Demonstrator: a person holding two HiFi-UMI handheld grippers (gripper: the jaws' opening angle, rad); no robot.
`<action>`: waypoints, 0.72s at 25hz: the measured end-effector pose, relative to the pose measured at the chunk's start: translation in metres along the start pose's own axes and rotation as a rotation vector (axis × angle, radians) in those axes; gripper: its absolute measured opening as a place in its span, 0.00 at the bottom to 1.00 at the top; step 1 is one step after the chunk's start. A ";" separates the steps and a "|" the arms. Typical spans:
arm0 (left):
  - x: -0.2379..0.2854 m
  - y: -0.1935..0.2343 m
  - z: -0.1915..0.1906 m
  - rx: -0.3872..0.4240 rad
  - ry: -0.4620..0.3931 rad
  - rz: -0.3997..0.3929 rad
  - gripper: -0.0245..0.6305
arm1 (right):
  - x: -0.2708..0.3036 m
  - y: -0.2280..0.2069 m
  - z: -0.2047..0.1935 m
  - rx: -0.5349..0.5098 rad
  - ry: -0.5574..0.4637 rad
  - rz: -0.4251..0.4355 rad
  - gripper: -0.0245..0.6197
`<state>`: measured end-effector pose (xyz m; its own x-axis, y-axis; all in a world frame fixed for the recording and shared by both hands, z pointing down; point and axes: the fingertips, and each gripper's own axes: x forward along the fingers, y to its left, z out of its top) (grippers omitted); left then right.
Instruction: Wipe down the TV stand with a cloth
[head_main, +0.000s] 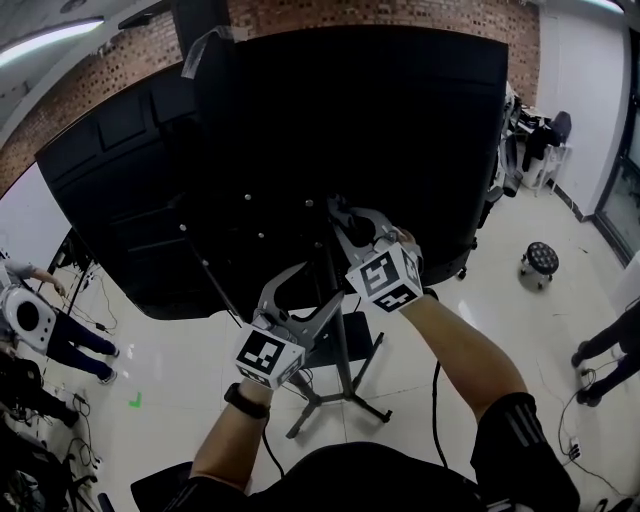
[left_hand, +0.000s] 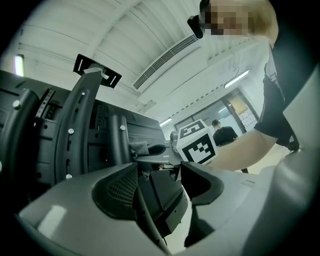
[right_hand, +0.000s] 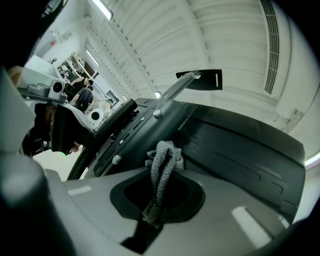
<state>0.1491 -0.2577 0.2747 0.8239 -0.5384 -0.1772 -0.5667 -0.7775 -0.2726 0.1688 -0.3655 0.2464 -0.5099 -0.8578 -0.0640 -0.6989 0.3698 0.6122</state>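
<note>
Right gripper view, unlike head view, shows one grey knitted cloth (right_hand: 162, 172) clenched in right gripper (right_hand: 159, 202), black metal TV stand (right_hand: 131, 124) at 12 o'clock. Left gripper (left_hand: 161, 192) released, empty; two grippers, one stand

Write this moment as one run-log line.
left gripper: jaws open | right gripper: jaws shut on grey cloth | cloth position: near TV stand
</note>
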 end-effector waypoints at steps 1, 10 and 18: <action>-0.001 0.000 -0.004 -0.006 0.012 0.000 0.48 | 0.000 0.000 -0.002 -0.008 0.002 -0.002 0.08; 0.011 -0.010 -0.011 -0.009 0.019 -0.020 0.48 | -0.023 -0.027 -0.027 -0.046 0.035 -0.067 0.08; 0.043 -0.035 -0.011 -0.021 0.009 -0.077 0.48 | -0.059 -0.074 -0.066 -0.036 0.089 -0.152 0.08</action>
<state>0.2040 -0.2573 0.2868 0.8651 -0.4792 -0.1480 -0.5015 -0.8233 -0.2657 0.2834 -0.3658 0.2568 -0.3521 -0.9317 -0.0894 -0.7453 0.2214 0.6289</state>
